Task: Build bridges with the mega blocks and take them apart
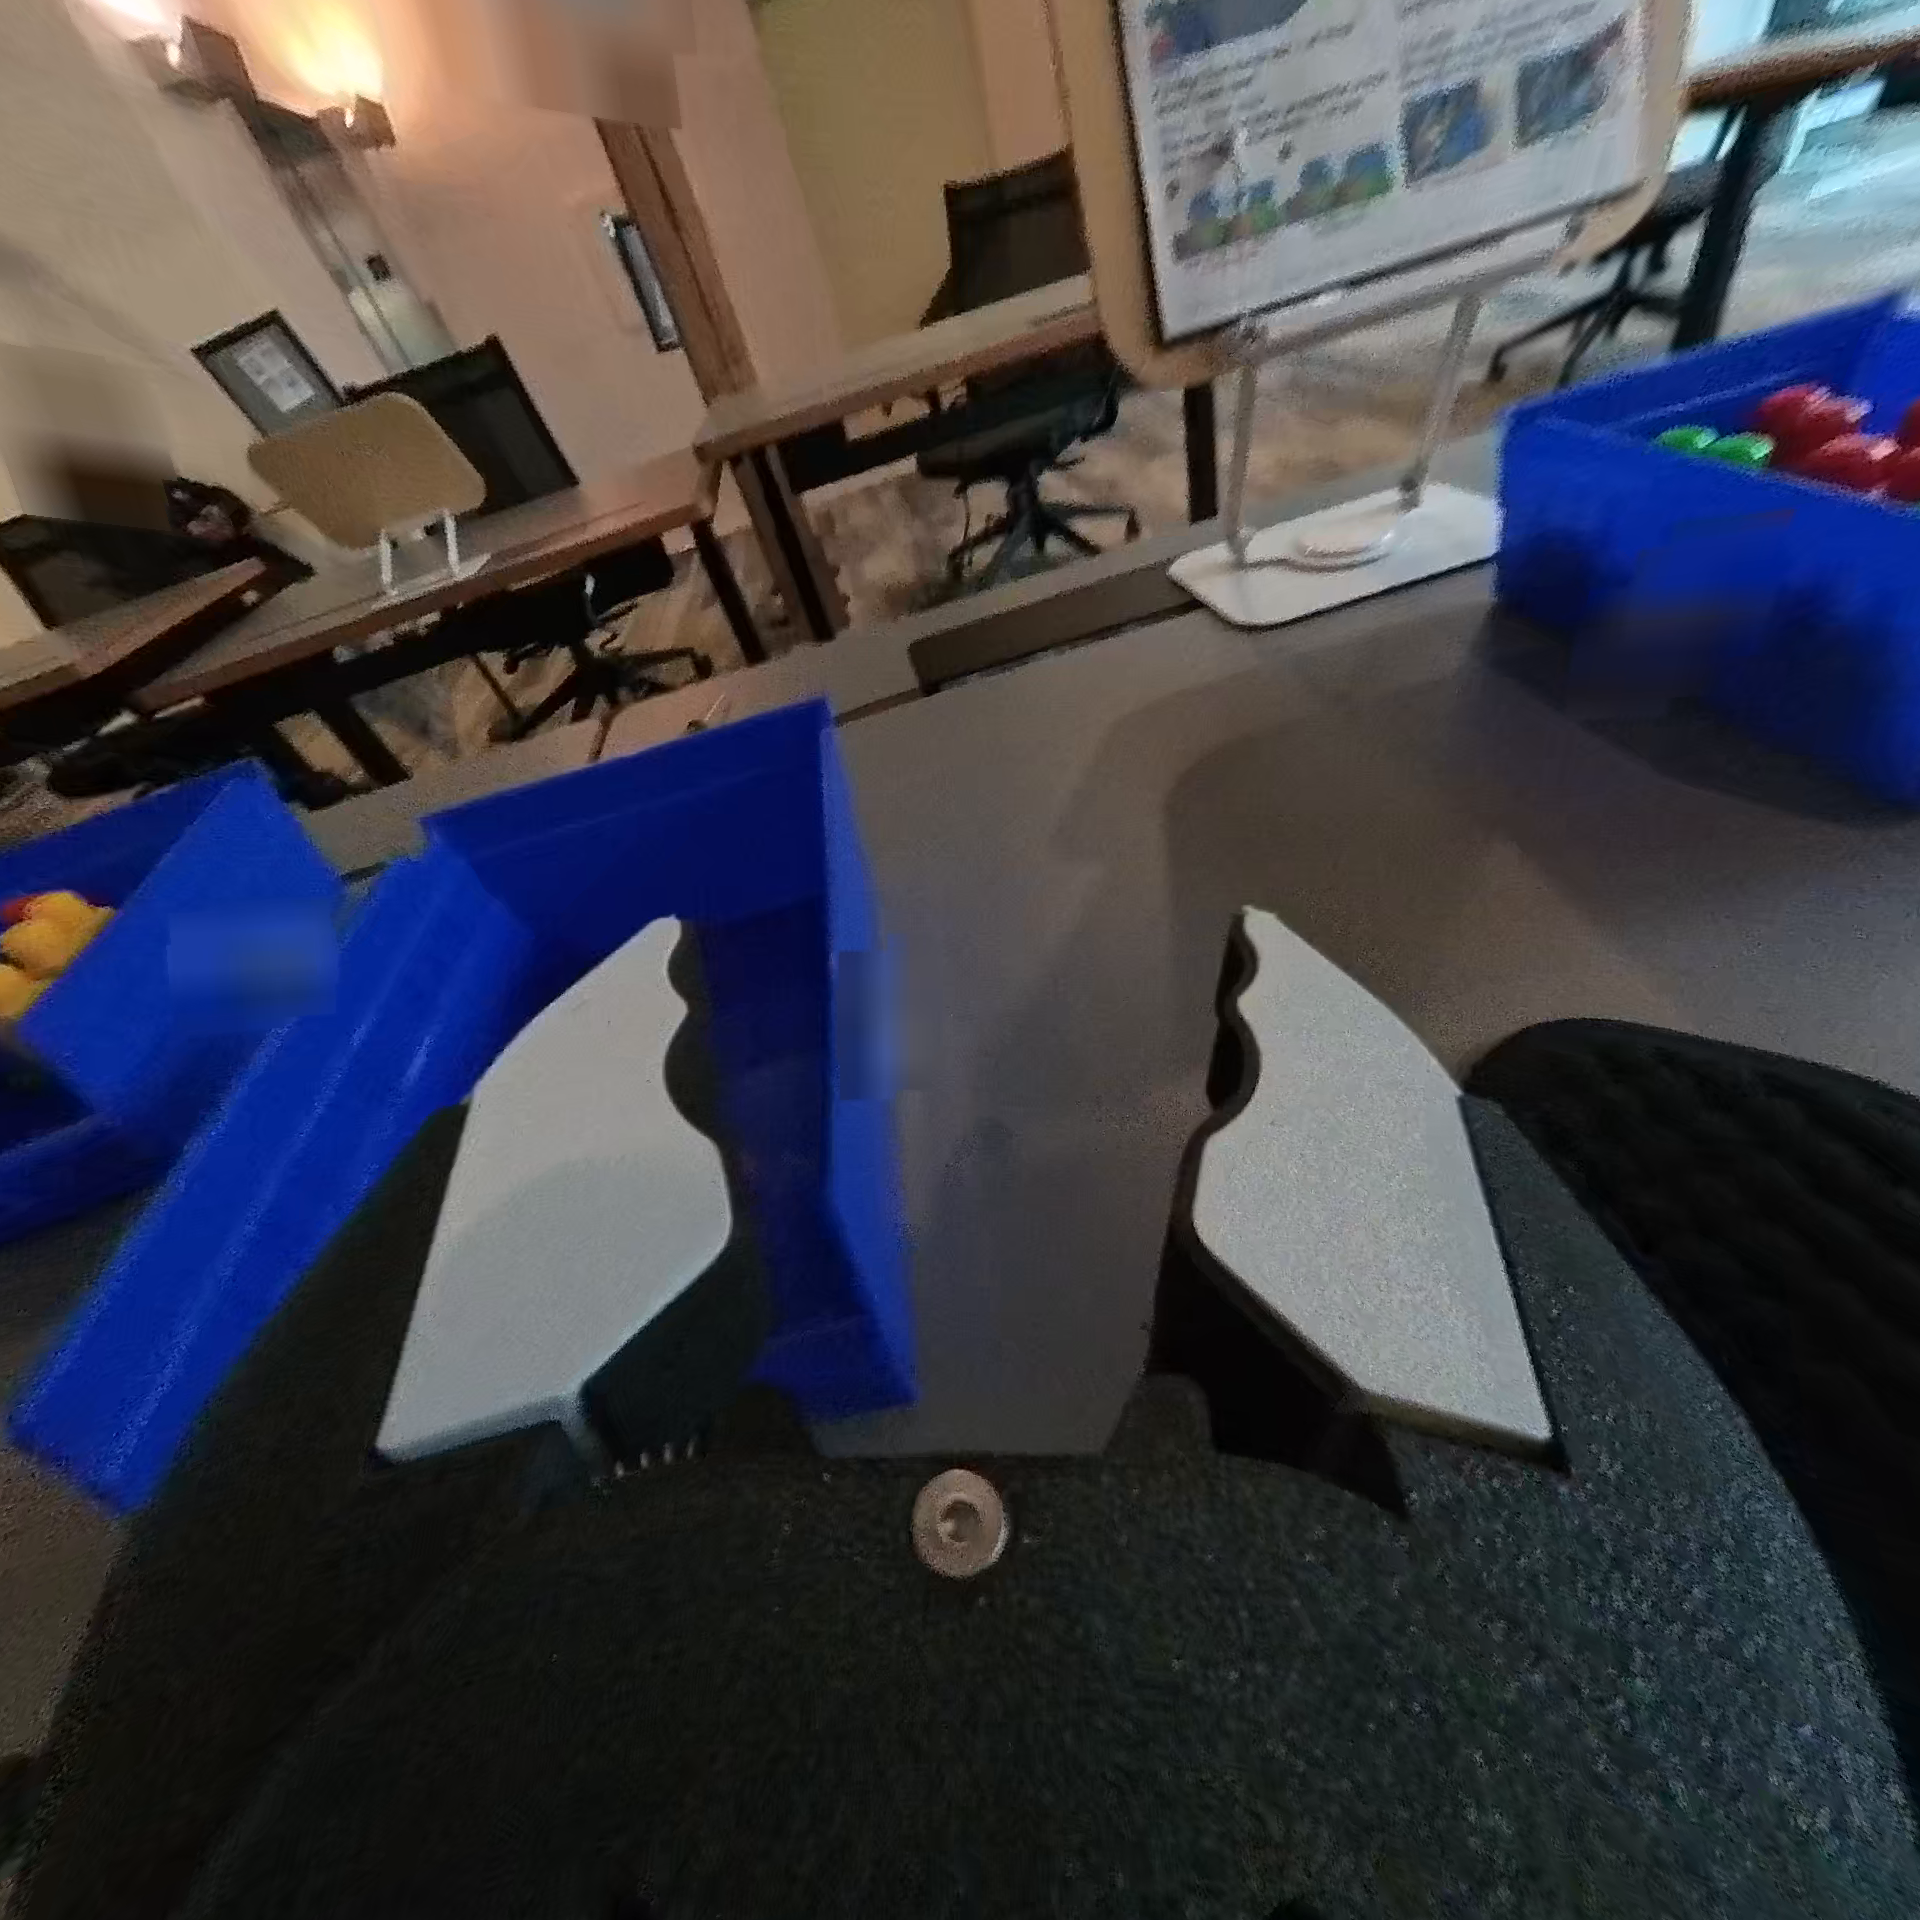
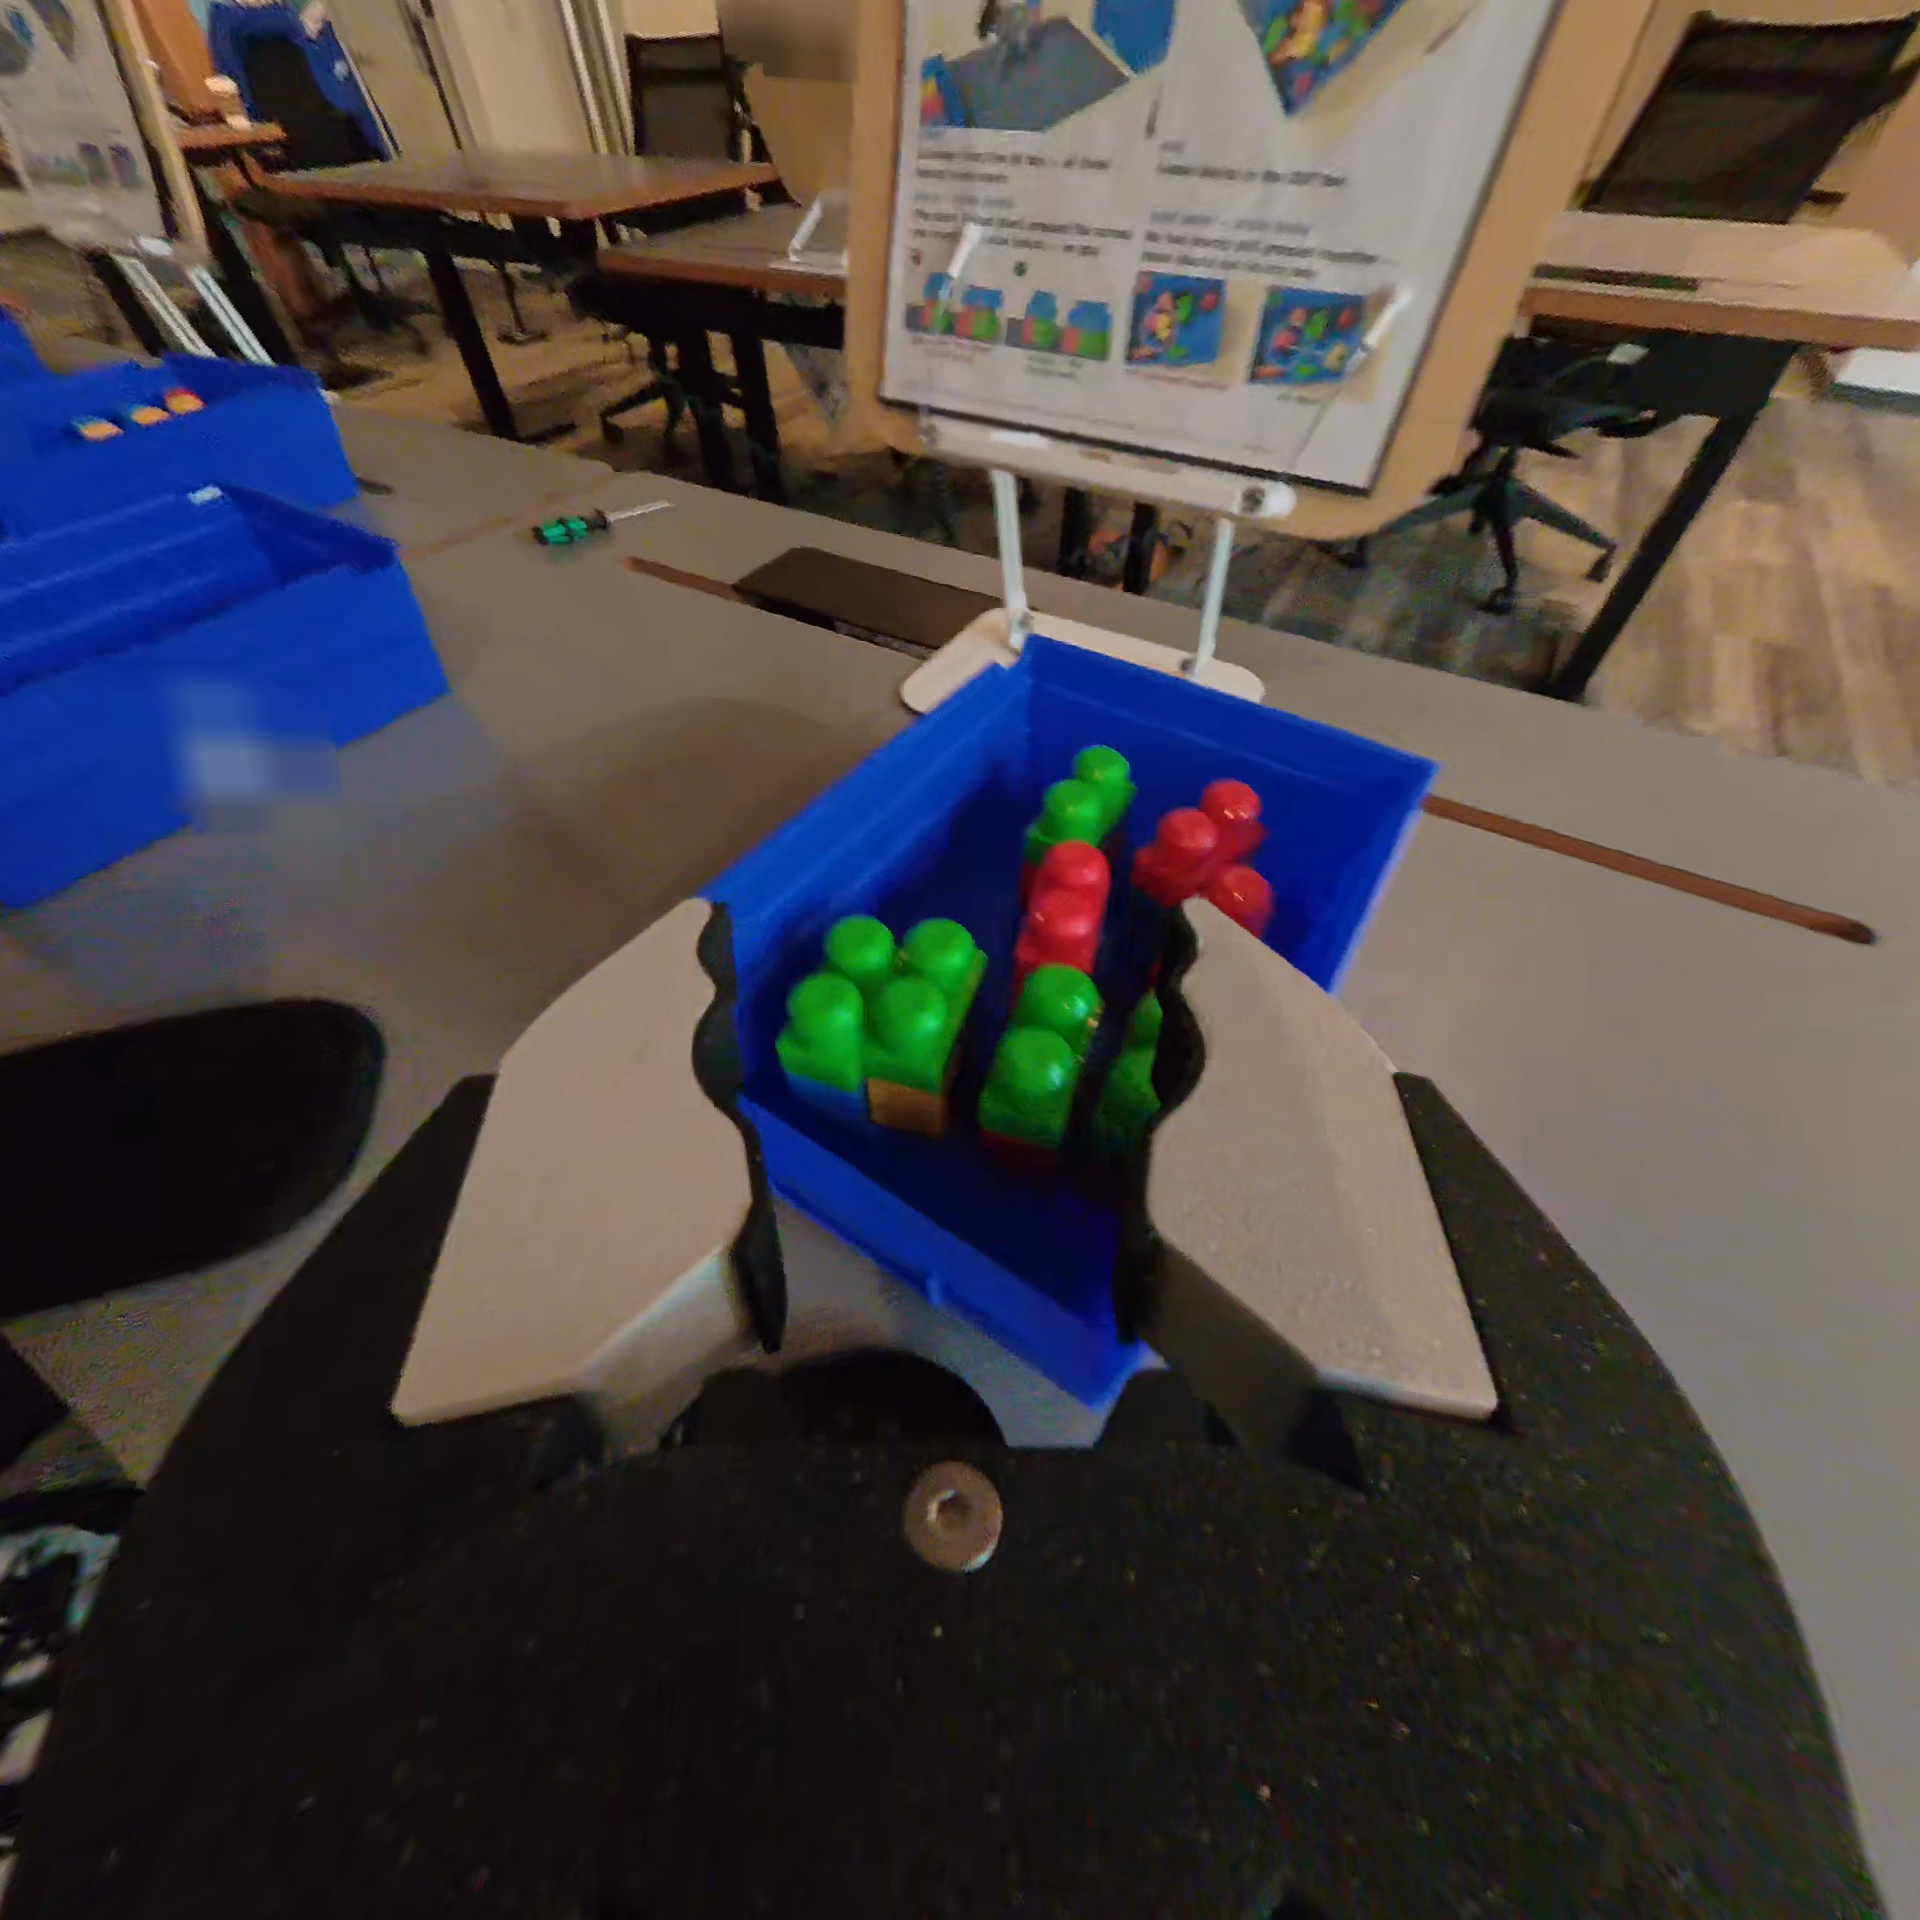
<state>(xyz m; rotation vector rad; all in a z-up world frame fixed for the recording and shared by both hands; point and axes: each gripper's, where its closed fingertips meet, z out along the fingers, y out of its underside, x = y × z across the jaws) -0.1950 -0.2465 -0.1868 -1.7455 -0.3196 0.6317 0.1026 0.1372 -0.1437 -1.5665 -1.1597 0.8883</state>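
In the right wrist view, a blue bin [image 2: 1226,717] on the grey table holds several green and red mega blocks: a green four-stud block [image 2: 883,1008], a red block [image 2: 1065,914] and another red block [image 2: 1205,842]. My right gripper [image 2: 951,914] is open and empty, just above the bin's near end, with its fingers to either side of the blocks. In the left wrist view, my left gripper [image 1: 961,925] is open and empty over the table. Its left finger [image 1: 582,1174] hangs over a blue bin [image 1: 644,831] whose inside shows no blocks.
A second blue bin [image 1: 156,997] at far left holds yellow blocks [image 1: 42,945]. The bin of red and green blocks also shows at right [image 1: 1662,561]. An instruction board on a white stand [image 2: 1143,208] stands behind it. A screwdriver [image 2: 582,525] lies near the far edge. A black shape [image 1: 1714,1195] sits beside the left gripper.
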